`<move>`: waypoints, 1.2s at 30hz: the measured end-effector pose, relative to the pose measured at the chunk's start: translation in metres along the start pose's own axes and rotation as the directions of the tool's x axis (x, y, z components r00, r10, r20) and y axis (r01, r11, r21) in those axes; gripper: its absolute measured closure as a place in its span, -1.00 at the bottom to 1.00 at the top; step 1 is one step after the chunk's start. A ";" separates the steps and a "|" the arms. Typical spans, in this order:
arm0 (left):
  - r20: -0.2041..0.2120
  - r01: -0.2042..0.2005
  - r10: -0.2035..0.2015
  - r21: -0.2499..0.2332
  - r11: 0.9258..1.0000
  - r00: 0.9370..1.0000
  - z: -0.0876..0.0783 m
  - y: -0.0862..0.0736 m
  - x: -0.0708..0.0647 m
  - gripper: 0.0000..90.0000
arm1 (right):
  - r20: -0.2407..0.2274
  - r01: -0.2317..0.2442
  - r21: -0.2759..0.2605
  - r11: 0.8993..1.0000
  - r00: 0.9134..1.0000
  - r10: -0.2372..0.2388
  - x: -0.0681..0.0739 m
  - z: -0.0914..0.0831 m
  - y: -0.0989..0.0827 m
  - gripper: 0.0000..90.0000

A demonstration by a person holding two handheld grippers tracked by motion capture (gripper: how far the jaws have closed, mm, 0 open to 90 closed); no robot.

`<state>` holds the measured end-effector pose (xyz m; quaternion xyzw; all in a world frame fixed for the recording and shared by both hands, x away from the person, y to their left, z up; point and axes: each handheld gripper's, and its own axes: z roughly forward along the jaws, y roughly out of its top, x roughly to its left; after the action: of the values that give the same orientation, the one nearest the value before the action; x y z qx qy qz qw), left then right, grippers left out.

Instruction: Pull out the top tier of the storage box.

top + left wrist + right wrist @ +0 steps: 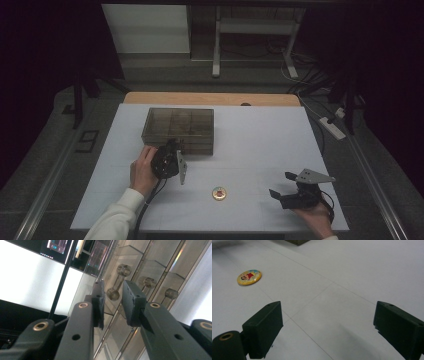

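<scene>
1. The left gripper (pixel 172 150) is at the near front of the smoky plastic drawer box (pixel 178 130), its jaws narrow around a small knob (pixel 113 293), not yet pressing it.
2. The knob lies straight ahead, so I judge the drawer pulls toward the person.
3. Right of the box, the right gripper (pixel 281 186) rests wide apart, with the round badge (pixel 218 193) between and free table (pixel 260 135) around.

The left tool (pixel 175 150) sits right against the near face of a clear drawer box (pixel 178 129), which blocks any way ahead of it; one drawer knob (pixel 113 293) stands in the narrow gap between its jaws. Bare white table (pixel 260 145) lies open to its right. The right tool (pixel 282 186) has wide-set jaws over bare table, with a small round badge (pixel 218 193) well off to its left.
</scene>
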<state>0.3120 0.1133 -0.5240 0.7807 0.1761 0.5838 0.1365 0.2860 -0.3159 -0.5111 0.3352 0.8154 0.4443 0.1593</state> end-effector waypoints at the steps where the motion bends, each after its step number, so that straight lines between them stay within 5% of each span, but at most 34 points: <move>1: 0.000 -0.001 0.001 0.002 1.000 1.000 0.000 0.000 0.000 0.61 | 0.000 0.000 -0.001 1.000 1.000 0.000 0.000 0.000 0.000 -0.82; 36: -0.018 -0.010 0.010 0.010 1.000 1.000 0.001 -0.003 -0.002 0.76 | -0.001 0.002 -0.003 1.000 1.000 -0.002 -0.001 -0.001 0.000 -0.82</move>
<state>0.3124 0.1153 -0.5276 0.7769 0.1764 0.5907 0.1280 0.2860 -0.3168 -0.5109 0.3340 0.8152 0.4453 0.1597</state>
